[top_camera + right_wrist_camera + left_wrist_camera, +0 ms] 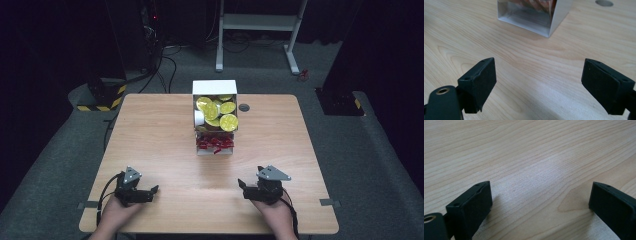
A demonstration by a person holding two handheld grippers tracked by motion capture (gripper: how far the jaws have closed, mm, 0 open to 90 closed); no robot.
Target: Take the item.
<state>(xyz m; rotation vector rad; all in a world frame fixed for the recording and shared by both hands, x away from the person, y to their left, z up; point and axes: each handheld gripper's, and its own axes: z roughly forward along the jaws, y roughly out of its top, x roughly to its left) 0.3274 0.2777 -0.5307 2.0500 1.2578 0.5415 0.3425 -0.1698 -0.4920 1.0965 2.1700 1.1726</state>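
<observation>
Nearest the high camera, at the table's near edge: two hands, each holding a gripper. The left gripper (155, 190) sits low on the wooden table (165, 130) at the near left corner, jaws pointing toward the middle of the near edge. The right gripper (242, 184) sits at the near right, well apart from the left one, jaws pointing left and slightly away. A grey three-cornered plate tops each; cables trail back past the wrists.

Left gripper view: both black jaws spread wide, bare wood grain between them, nothing held. Pads close above or on the surface; contact cannot be told.

Right gripper view: jaws likewise spread wide, nothing between them but table. Beyond the gap, a clear-walled box (531, 17) stands on the wood, one corner turned toward the camera, well apart from the jaws.

In the high view that box is the near compartment of a white container (215, 87) on the table's centre line, toward the far edge. Near compartment holds red pieces (215, 143); far, larger compartment holds yellow-lidded cups (220, 114), piled at angles, one on its side showing white. A small grey disc (244, 107) lies in the tabletop just right of the container.
</observation>
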